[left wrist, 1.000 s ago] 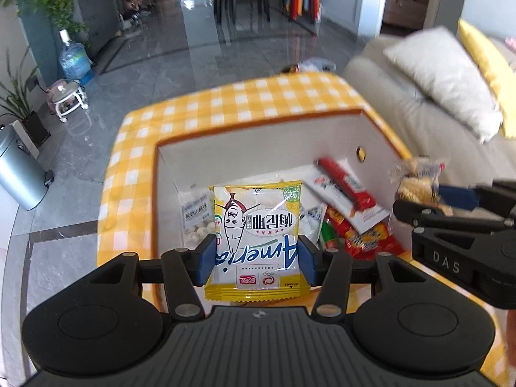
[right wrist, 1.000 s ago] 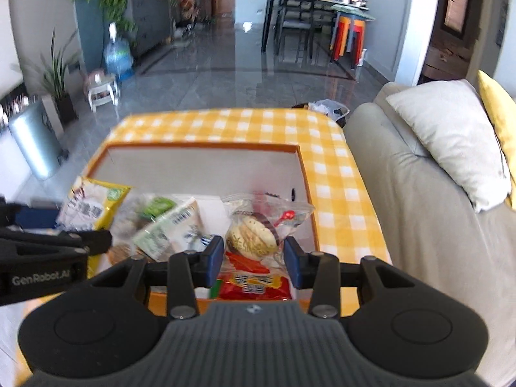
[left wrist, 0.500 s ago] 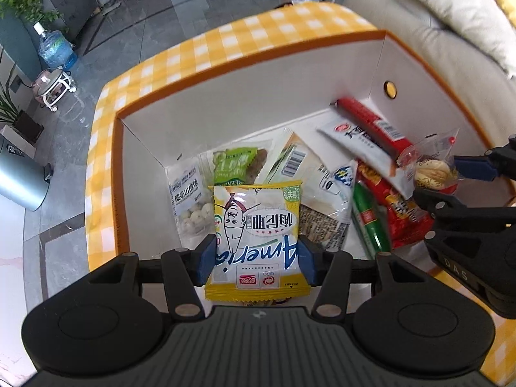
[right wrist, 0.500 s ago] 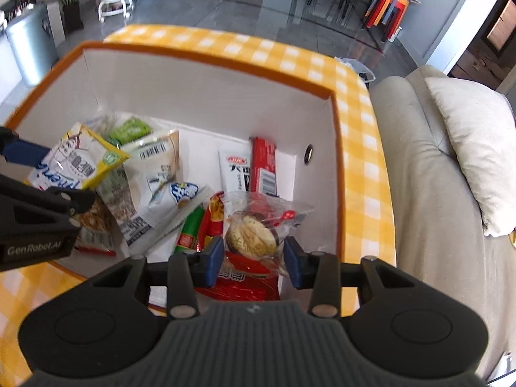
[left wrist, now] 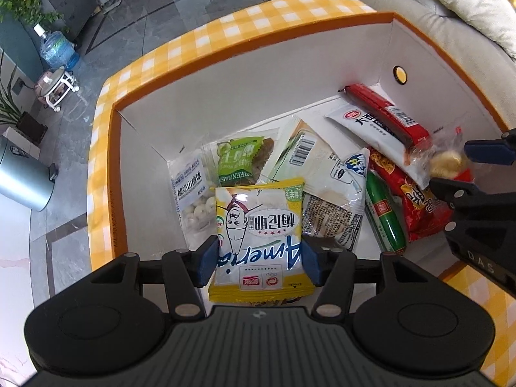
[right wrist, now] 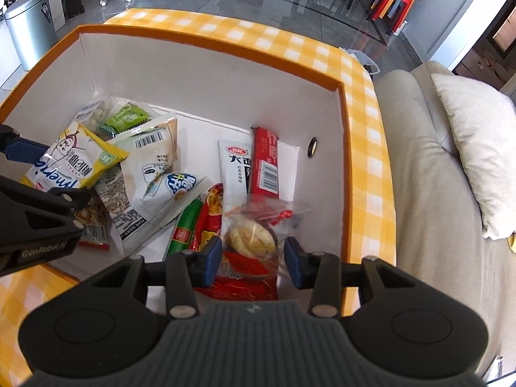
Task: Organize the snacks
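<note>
My left gripper (left wrist: pixel 258 259) is shut on a yellow and white snack packet (left wrist: pixel 259 225) and holds it over the near left part of the orange-rimmed white box (left wrist: pixel 258 45). My right gripper (right wrist: pixel 253 259) is shut on a clear bag with a round pastry (right wrist: pixel 250 235), held over the box's near right corner. The pastry bag also shows in the left wrist view (left wrist: pixel 446 161), and the yellow packet in the right wrist view (right wrist: pixel 74 161). Several snack packets lie on the box floor.
In the box lie a green raisin packet (left wrist: pixel 240 158), a white ball-snack bag (left wrist: pixel 192 193), a red bar (right wrist: pixel 265 167), a green sausage (right wrist: pixel 185 230) and a red packet (left wrist: pixel 416 203). The box stands on a yellow checked cloth (right wrist: pixel 264 37). A beige sofa (right wrist: pixel 429 167) is at the right.
Both grippers have moved forward over the box and tilted down into it, each still holding its packet. The box floor and its snacks have come into fuller view.
</note>
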`<state>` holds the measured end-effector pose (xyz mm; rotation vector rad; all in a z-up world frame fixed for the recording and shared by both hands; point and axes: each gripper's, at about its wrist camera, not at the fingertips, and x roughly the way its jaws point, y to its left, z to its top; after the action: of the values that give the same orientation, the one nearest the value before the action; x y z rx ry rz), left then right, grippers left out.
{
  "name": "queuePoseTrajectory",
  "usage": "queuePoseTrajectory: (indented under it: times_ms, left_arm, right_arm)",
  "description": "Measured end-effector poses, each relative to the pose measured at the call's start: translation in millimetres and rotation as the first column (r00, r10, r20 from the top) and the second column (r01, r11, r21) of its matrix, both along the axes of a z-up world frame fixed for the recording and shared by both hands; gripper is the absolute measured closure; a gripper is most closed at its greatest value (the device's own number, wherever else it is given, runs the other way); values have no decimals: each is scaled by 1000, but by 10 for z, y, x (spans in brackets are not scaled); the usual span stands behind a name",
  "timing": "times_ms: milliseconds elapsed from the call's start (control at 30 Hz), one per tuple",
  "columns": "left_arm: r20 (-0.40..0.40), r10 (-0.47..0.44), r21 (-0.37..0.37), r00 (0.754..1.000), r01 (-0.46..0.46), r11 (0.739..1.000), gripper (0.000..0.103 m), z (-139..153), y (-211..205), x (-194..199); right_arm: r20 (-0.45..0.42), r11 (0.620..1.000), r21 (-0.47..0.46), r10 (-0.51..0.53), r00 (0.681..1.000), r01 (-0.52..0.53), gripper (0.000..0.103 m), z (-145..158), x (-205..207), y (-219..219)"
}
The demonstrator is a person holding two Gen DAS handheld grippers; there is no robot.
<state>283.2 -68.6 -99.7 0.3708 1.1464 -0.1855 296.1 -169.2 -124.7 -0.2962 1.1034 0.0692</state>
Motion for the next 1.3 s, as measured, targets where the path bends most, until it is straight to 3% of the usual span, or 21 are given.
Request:
queuePoseTrajectory:
  times_ms: [133,200,333,567,700,867,1067,1200,1300]
  left_arm:
    - [47,-18,-12,999,18,1000,26,114,13,-80]
    - [74,-18,-25,997,20,999,26,204,41,-128]
    - [164,30,-70,986,-19,997,25,457,186,-236]
    - [347,129,-191,929,-65,980,24,1015,456,-521]
    - [440,122,-225,890,-22,974,23,1280,513,-762]
    - [514,125,-225,849,-8,974,19,1497,568,-1058]
    - [615,121,-176,779,-14,984,14,1602,543,-1440]
    - [631,126,-172,765,-21,985,14,1602,527,-1641]
    - [636,144,-178,758,-37,983,8,1557,529,-1804]
  right_arm:
    - [4,1000,6,-8,1000,8,51,60,-25,7]
    - [11,999,26,-19,1000,18,39,117,-42,-5]
    - [51,996,76,-49,997,45,36,312,-138,-68]
    - [217,973,205,-154,964,109,30,883,-476,-198]
    - [307,958,266,-191,932,108,16,1216,-724,-189]
    - [395,938,327,-250,884,119,14,1551,-1110,-175]
    - [479,923,372,-283,831,100,8,1774,-1608,-152]
    - [513,927,369,-265,817,69,4,1815,-1949,-100]
    - [518,928,368,-259,815,61,4,1791,-2175,-85]
